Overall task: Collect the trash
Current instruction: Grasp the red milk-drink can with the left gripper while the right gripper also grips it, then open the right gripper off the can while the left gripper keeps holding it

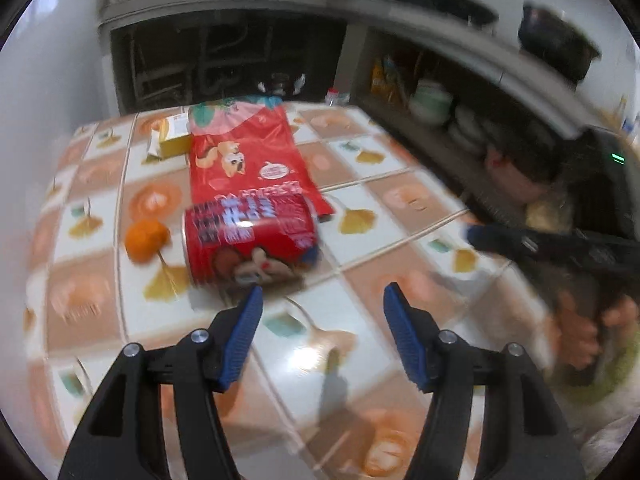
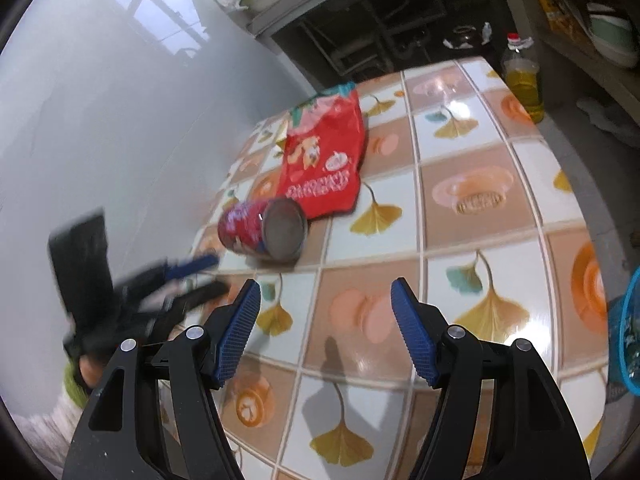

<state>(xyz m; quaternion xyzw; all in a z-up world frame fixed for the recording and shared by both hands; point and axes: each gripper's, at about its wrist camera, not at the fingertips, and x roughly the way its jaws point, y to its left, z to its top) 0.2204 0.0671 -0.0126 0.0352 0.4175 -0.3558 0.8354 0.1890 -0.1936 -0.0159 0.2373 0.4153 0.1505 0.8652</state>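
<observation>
A red can (image 1: 250,240) lies on its side on the patterned tabletop (image 1: 400,200), its grey metal end (image 2: 285,229) turned toward the right tool (image 2: 325,292). Its far edge overlaps the near end of a flat red snack bag (image 1: 244,160) that stretches away toward the wall. An orange (image 1: 146,240) sits just beside the can, and a small yellow box (image 1: 174,136) lies by the bag's far end. The left tool (image 1: 322,296) hovers just short of the can, jaws apart with nothing between them. The right tool hangs over bare tabletop, also released and empty. A bottle of yellow oil (image 2: 524,80) stands beyond the tabletop's far corner, and a blue basket (image 2: 626,332) shows at its right edge.
</observation>
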